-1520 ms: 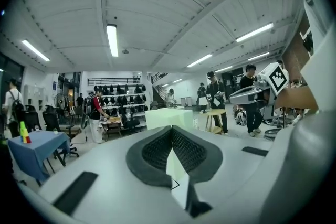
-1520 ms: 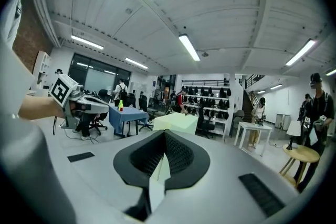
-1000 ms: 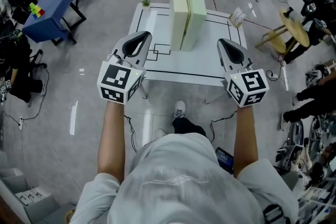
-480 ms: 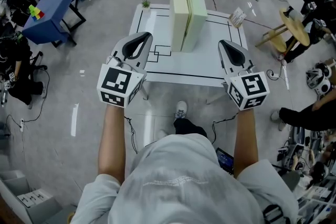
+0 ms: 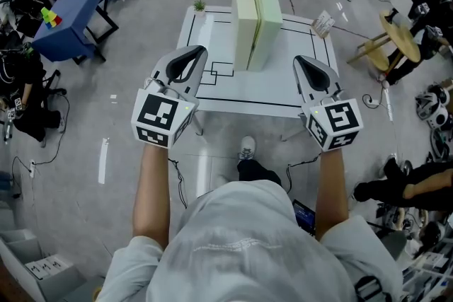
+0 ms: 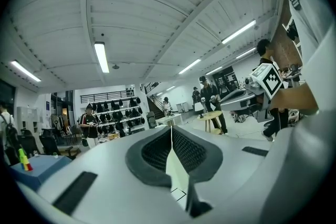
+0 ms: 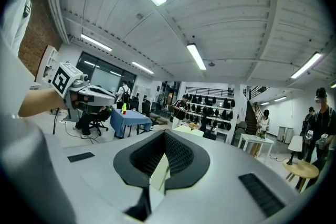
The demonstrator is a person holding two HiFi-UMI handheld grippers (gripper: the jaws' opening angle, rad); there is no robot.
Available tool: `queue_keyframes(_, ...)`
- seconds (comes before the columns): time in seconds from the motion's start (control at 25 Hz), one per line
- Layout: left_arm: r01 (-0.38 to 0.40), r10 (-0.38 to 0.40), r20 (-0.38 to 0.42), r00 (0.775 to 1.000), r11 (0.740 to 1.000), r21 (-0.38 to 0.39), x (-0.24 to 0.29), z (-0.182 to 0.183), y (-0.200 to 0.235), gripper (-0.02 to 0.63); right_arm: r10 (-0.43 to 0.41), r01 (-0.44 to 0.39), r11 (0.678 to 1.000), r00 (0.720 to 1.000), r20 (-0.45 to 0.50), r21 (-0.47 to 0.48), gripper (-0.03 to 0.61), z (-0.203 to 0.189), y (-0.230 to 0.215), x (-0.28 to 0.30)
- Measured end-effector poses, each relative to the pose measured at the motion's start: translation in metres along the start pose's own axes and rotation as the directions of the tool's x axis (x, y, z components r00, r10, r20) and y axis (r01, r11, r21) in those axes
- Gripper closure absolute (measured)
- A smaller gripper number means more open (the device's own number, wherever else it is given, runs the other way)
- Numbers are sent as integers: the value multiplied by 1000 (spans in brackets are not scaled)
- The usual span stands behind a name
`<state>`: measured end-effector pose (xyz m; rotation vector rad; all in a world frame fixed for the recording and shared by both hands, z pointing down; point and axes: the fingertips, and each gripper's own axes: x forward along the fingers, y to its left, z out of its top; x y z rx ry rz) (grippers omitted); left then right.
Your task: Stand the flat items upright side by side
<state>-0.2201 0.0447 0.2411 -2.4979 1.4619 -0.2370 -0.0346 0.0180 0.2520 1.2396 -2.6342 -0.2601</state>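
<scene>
Two pale green foam slabs, the left slab and the right slab, stand upright side by side on the white table with black lines. Both grippers hang in front of the table's near edge, well short of the slabs. My left gripper is shut and holds nothing; in the left gripper view its jaws meet at the tip. On the other side, the right gripper is likewise shut and holds nothing, its jaws meeting in the right gripper view.
A small potted plant sits at the table's far left corner, a tilted card at its far right. A blue table stands to the left, a round wooden stool to the right. People sit along the right edge.
Both grippers and the two slabs have kept their places. Only the people at the right edge have shifted.
</scene>
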Motion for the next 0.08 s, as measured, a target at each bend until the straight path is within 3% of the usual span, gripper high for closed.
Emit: queue_keyframes(0.08,-6,6,-1,1000,1000,-12,1,-3,1,591,-1,1,1000,1000,-1,1,551,-2,0,0)
